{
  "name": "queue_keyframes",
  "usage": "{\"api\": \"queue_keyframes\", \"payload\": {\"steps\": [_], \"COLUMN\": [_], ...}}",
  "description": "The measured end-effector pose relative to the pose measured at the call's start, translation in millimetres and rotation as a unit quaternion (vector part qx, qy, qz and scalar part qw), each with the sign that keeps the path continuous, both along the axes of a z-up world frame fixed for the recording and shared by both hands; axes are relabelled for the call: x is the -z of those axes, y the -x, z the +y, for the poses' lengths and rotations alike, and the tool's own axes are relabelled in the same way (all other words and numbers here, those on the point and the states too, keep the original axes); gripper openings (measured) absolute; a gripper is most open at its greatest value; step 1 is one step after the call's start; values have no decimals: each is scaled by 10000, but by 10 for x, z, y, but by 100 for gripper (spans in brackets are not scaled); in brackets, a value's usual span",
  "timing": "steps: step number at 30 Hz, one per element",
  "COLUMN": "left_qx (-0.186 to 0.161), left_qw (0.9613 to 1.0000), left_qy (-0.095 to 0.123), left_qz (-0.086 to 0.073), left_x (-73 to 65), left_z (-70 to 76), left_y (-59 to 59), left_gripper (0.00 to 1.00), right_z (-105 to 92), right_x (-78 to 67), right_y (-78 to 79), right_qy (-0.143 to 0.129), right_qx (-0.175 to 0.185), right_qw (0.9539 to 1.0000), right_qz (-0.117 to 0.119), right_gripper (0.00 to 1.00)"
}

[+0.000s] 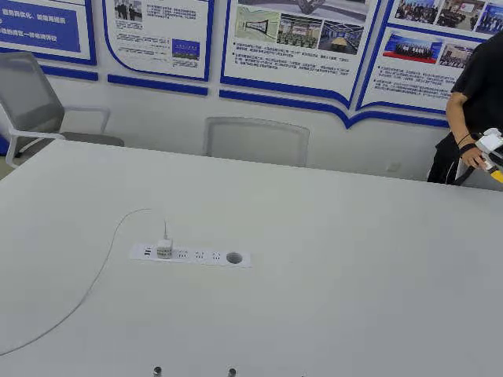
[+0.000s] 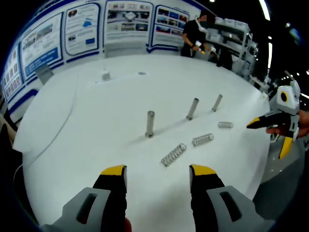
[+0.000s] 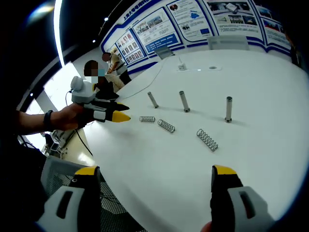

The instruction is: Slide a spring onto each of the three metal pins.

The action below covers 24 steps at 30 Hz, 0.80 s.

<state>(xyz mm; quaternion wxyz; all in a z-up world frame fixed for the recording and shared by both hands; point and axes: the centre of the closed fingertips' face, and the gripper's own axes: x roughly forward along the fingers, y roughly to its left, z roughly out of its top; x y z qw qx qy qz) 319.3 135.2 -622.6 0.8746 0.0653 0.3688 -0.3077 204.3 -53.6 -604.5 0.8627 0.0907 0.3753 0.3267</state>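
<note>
Three upright metal pins stand in a row on the white table: pin one (image 2: 150, 123), pin two (image 2: 192, 108) and pin three (image 2: 217, 102). Three loose springs lie flat in front of them, the nearest spring (image 2: 173, 154), a middle spring (image 2: 203, 139) and a far spring (image 2: 225, 125). My left gripper (image 2: 158, 170) is open, short of the nearest spring, holding nothing. My right gripper (image 3: 154, 170) is open and empty too, back from the pins (image 3: 184, 101) and springs (image 3: 207, 139). Two pin tops (image 1: 157, 370) peek in at the head view's bottom edge.
A power strip (image 1: 189, 254) with a white plug and a thin cable lies mid-table. Grey chairs (image 1: 257, 140) stand behind the far edge under wall posters. Another person (image 1: 471, 94) with a gripper stands at the far right. The table edge (image 3: 120, 193) is close to my right gripper.
</note>
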Motion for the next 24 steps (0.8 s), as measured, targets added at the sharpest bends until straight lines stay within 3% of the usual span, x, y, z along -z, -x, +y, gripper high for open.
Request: {"api": "queue_keyframes", "payload": {"steps": [12,24], "left_qx": [509,1292], "left_qw": [9985,9904], "left_qy": [-219,-492], "left_qz": [8,-10], "left_x": [20,41], "left_z": [-86,-253], "left_y": [47,49], "left_gripper": [58,59], "right_z": [-26,-41], "right_x": [-3,-12], "right_y": [-7,-21], "right_qy": [18,13], "right_qx": [25,51], "right_qw": [10000,10000], "right_qz": [-15,-33], "right_gripper": [97,98]}}
